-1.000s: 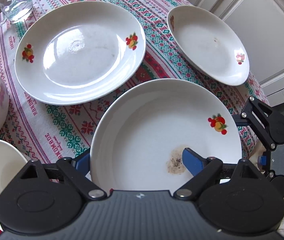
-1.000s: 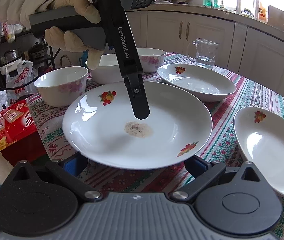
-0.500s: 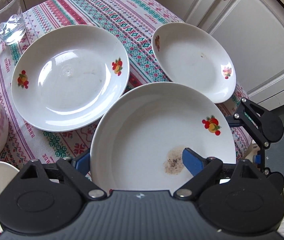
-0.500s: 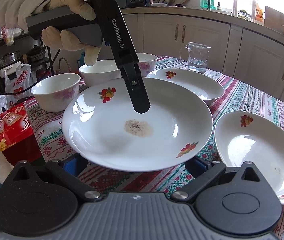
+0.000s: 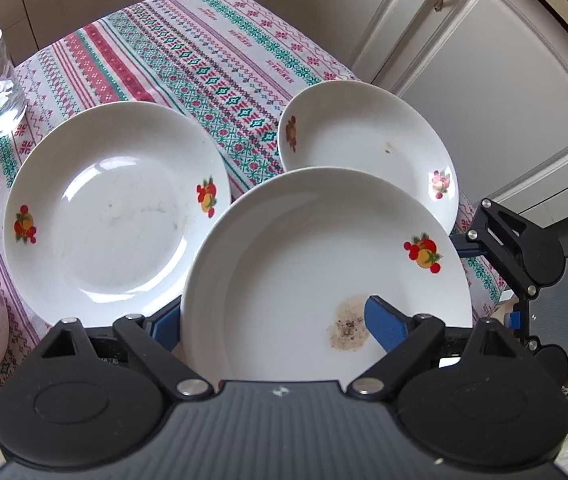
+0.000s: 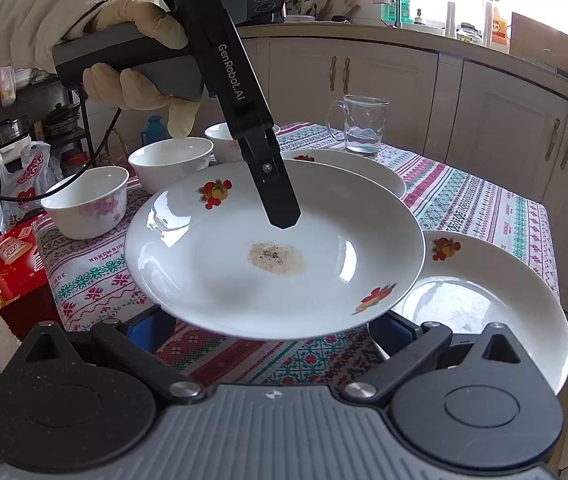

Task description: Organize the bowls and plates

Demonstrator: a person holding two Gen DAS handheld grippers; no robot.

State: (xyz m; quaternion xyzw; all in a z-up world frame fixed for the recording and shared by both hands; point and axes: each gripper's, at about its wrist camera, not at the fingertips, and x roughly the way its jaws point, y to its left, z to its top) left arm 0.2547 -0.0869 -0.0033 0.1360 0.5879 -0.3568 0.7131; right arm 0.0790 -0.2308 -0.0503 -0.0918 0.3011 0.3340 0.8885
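Above the tablecloth [image 5: 219, 60], left tongs [image 5: 271, 320] clamp the soiled plate's [image 5: 308, 248] rim.

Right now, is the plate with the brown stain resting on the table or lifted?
Lifted. The stained plate hangs above the tablecloth, overlapping a neighbouring plate.

A gloved hand [image 6: 131, 56] holds the left hand-held gripper [image 6: 279, 216], gripping a stained fruit-print plate [image 6: 275, 252] above the patterned tablecloth [image 6: 468, 200]. 3 bowls [image 6: 83, 204] and a glass mug [image 6: 364, 124] stand behind.
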